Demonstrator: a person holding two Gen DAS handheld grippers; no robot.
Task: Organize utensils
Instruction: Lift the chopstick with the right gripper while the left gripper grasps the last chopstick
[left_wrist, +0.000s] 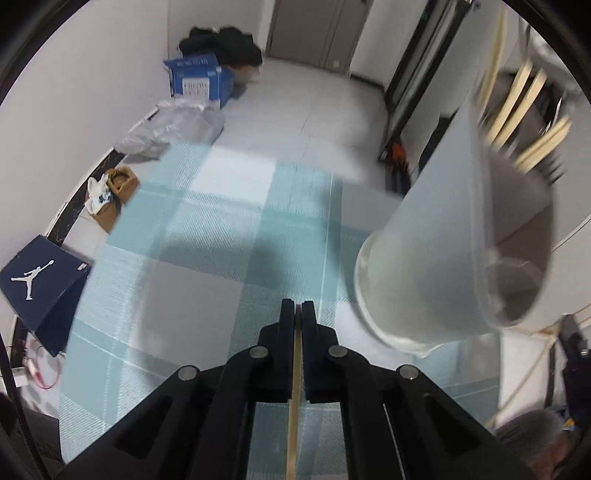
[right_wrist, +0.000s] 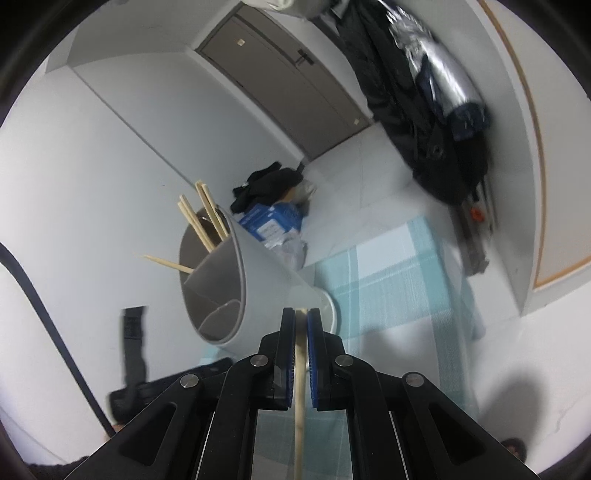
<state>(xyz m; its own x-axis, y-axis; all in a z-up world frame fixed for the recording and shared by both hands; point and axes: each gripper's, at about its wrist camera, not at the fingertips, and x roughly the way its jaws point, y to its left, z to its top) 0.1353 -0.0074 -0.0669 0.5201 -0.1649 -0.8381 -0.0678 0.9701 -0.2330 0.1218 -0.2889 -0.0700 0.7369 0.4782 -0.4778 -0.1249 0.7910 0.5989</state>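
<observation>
My left gripper (left_wrist: 297, 306) is shut on a thin wooden chopstick (left_wrist: 293, 406) that runs back between its pads, above the teal plaid tablecloth (left_wrist: 221, 240). To its right stands a pale grey utensil holder (left_wrist: 461, 240) with several wooden chopsticks (left_wrist: 532, 96) sticking out of its top, blurred. My right gripper (right_wrist: 301, 314) is also shut on a wooden chopstick (right_wrist: 300, 387). Just beyond its tips is the same holder (right_wrist: 240, 280), with divided compartments and several chopsticks (right_wrist: 207, 218) leaning in the far one. The holder's base rests on the tablecloth (right_wrist: 388, 277).
On the floor past the table's edge lie a dark blue shoe box (left_wrist: 44, 284), a blue carton (left_wrist: 199, 77) under dark clothes, a clear plastic bag (left_wrist: 170, 129) and a small brown box (left_wrist: 118, 184). Dark coats (right_wrist: 436, 110) hang at the right near a brown door (right_wrist: 288, 85).
</observation>
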